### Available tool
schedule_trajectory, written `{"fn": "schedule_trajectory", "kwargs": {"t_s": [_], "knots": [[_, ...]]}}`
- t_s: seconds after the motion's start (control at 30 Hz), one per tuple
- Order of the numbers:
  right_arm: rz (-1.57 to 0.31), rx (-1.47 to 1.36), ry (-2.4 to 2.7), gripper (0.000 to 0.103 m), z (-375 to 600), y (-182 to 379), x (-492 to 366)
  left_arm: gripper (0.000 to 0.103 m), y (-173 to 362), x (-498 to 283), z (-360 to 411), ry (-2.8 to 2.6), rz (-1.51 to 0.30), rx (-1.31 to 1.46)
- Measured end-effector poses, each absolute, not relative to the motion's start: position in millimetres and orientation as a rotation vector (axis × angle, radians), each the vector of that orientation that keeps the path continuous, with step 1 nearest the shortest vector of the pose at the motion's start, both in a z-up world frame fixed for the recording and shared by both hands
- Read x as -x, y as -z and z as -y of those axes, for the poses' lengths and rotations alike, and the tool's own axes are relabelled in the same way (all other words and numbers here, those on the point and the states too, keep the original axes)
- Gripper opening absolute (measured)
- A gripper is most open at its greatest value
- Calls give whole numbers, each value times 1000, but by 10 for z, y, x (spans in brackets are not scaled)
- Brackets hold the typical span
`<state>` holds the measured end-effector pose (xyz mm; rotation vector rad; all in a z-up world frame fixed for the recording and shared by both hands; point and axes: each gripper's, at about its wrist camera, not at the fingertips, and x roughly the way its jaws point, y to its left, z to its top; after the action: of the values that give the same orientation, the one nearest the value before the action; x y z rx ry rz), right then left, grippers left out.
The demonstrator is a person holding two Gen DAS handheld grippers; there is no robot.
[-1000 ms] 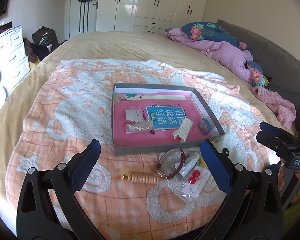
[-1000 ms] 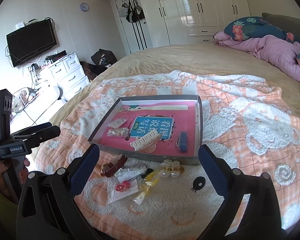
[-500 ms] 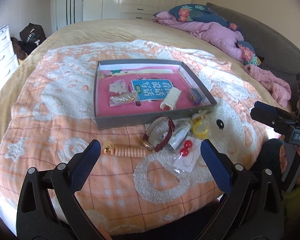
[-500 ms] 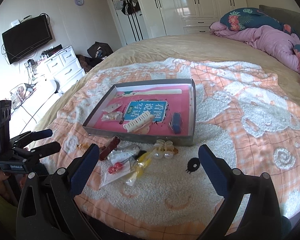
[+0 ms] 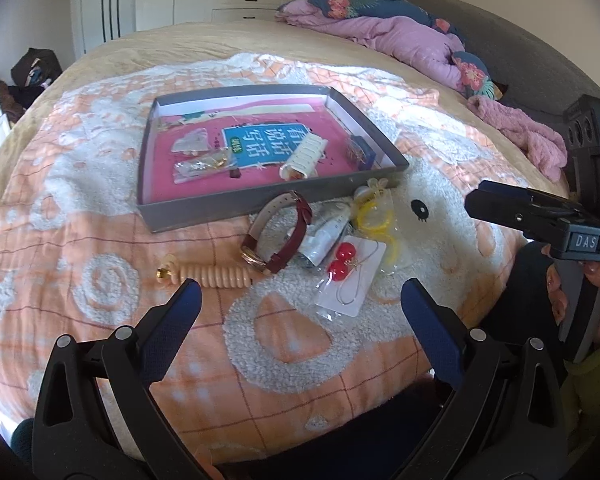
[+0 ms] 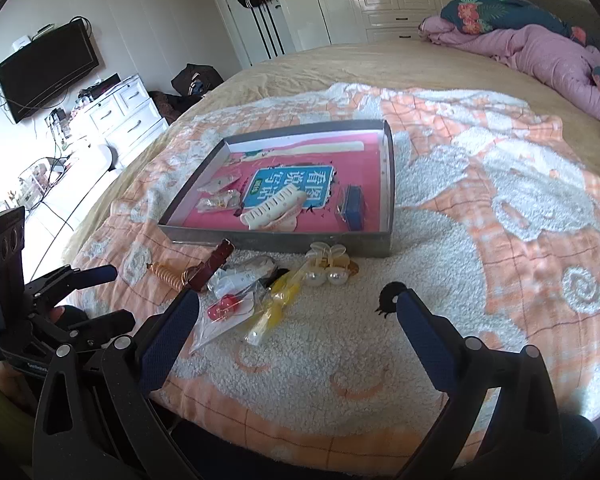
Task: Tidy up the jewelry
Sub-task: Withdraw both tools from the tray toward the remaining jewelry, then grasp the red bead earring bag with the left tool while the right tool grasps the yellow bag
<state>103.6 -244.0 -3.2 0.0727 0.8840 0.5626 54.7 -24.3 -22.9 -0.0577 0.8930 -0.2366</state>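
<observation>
A grey tray with a pink floor (image 5: 204,210) (image 6: 284,240) lies on the bed and holds a white hair claw (image 5: 304,156) (image 6: 272,210), small bags and a blue clip (image 6: 350,204). In front of it lie a maroon-strapped watch (image 5: 278,236) (image 6: 210,266), a beige spiral hair tie (image 5: 208,276), red ball earrings in a clear bag (image 5: 340,268) (image 6: 224,306), a yellow piece (image 5: 374,218) (image 6: 278,300) and a pearl clip (image 6: 328,270). My left gripper (image 5: 300,312) is open and empty, short of the hair tie. My right gripper (image 6: 296,320) is open and empty over the blanket.
The orange and white blanket (image 5: 260,344) covers the bed's near end. A pink duvet and floral pillows (image 5: 400,36) lie at the far right. A white dresser (image 6: 116,120) and a wall TV (image 6: 48,68) stand left of the bed.
Both grippers have drawn back and tilted down, so the loose jewelry sits higher in view and closer to the fingertips. Both stay open. Nothing on the bed has moved.
</observation>
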Motion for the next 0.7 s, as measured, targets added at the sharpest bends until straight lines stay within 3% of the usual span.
{"fn": "schedule_trajectory", "kwargs": {"t_s": [0.23, 0.5, 0.7], "knots": [[-910, -82, -563, 98, 2440, 131, -1076, 60, 431, -642, 429, 322, -952, 36], [-953, -101, -570, 98, 2427, 279, -1176, 55, 643, -804, 590, 380, -1005, 18], [-1012, -139, -619, 72, 2348, 423, -1283, 52, 794, -939, 701, 396, -1031, -19]]}}
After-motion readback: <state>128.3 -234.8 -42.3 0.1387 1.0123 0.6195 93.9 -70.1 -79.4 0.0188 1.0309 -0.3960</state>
